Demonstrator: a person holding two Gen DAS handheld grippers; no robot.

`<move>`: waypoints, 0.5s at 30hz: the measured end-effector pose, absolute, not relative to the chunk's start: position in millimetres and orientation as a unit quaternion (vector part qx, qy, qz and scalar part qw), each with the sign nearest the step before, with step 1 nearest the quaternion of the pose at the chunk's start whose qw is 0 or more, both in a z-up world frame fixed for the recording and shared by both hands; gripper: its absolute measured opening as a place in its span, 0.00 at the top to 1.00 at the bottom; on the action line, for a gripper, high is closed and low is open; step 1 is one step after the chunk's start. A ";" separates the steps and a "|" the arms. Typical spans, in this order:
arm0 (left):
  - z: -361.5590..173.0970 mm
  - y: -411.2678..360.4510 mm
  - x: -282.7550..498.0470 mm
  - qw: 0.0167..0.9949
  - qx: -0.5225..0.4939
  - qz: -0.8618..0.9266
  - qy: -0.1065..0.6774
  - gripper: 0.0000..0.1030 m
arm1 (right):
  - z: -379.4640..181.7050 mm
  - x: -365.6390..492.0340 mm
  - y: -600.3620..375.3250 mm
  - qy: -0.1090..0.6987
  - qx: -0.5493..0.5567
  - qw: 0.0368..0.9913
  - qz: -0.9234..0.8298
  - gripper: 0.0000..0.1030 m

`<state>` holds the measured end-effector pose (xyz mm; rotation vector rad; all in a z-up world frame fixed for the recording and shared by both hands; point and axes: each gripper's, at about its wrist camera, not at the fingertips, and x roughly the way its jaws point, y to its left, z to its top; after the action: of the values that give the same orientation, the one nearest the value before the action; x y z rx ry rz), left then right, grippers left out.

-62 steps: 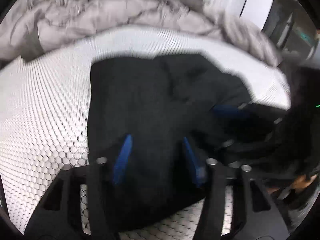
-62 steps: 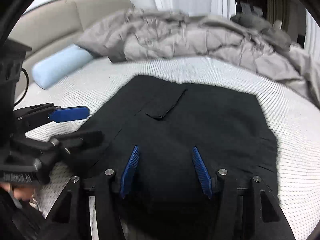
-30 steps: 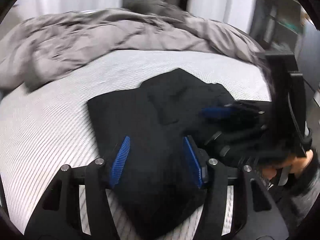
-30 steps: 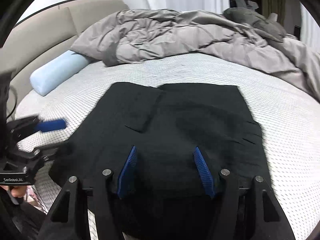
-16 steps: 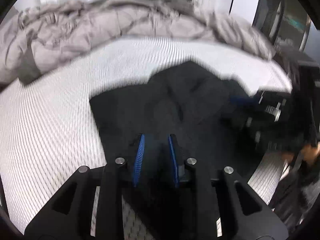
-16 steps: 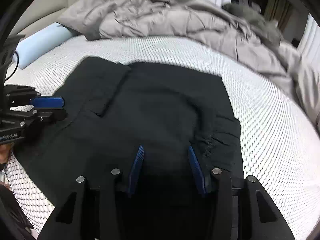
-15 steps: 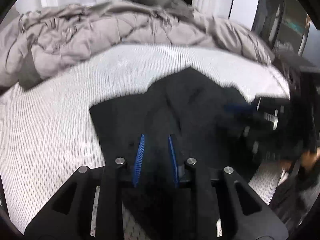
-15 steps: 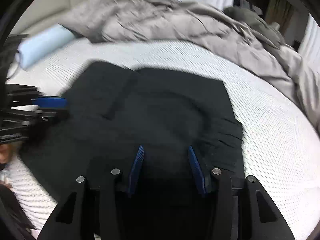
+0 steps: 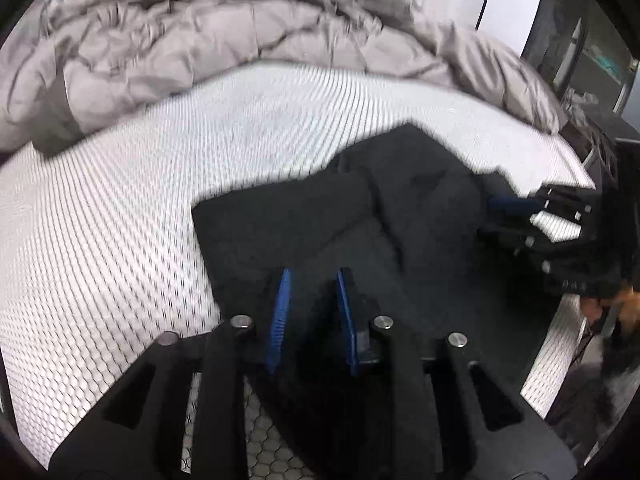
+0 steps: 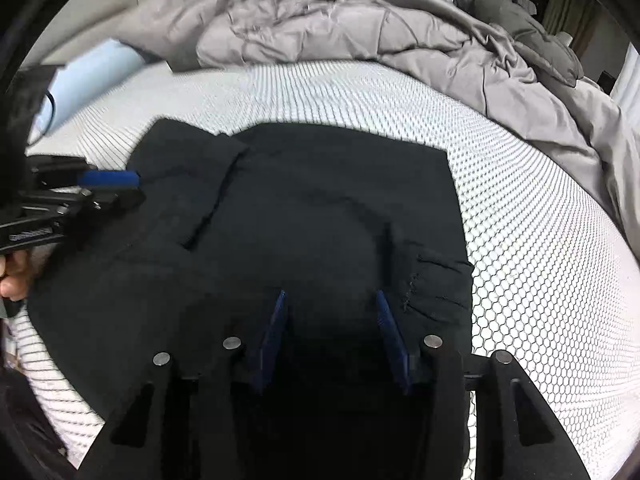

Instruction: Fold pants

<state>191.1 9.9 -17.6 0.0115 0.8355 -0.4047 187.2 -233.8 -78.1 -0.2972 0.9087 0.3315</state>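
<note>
The black pants point(image 10: 312, 216) lie folded into a rough rectangle on the white mesh mattress point(image 10: 540, 240); they also show in the left wrist view point(image 9: 360, 220). My left gripper point(image 9: 312, 276) has its blue pads closed narrowly on a raised fold of the black cloth at the near edge. It also shows at the left of the right wrist view point(image 10: 112, 184). My right gripper point(image 10: 330, 298) is over the near edge of the pants, pads partly closed with dark cloth between them. It also shows at the right of the left wrist view point(image 9: 516, 208).
A rumpled grey duvet point(image 10: 360, 24) is piled across the far side of the bed, also in the left wrist view point(image 9: 220, 40). A pale blue bolster point(image 10: 92, 76) lies at the far left. The mattress edge point(image 9: 560, 320) runs close on the right.
Both grippers have narrowed from wide open. The left closed on a fold of the pants and the cloth has bunched and lifted there. The right pads narrowed less.
</note>
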 end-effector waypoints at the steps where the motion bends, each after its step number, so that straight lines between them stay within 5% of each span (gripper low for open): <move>1: -14.8 8.3 191.3 0.899 0.006 -0.189 0.394 0.80 | -71.6 185.8 -230.2 0.426 -0.126 0.879 0.172 0.54; 15: -39.4 16.2 223.7 0.895 -0.015 -0.133 0.426 0.80 | -95.4 228.6 -215.8 0.454 -0.155 0.872 0.094 0.43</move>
<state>223.7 16.2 -39.4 -0.0304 0.8825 -0.2757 228.6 -215.8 -95.4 -0.3241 0.9495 0.1961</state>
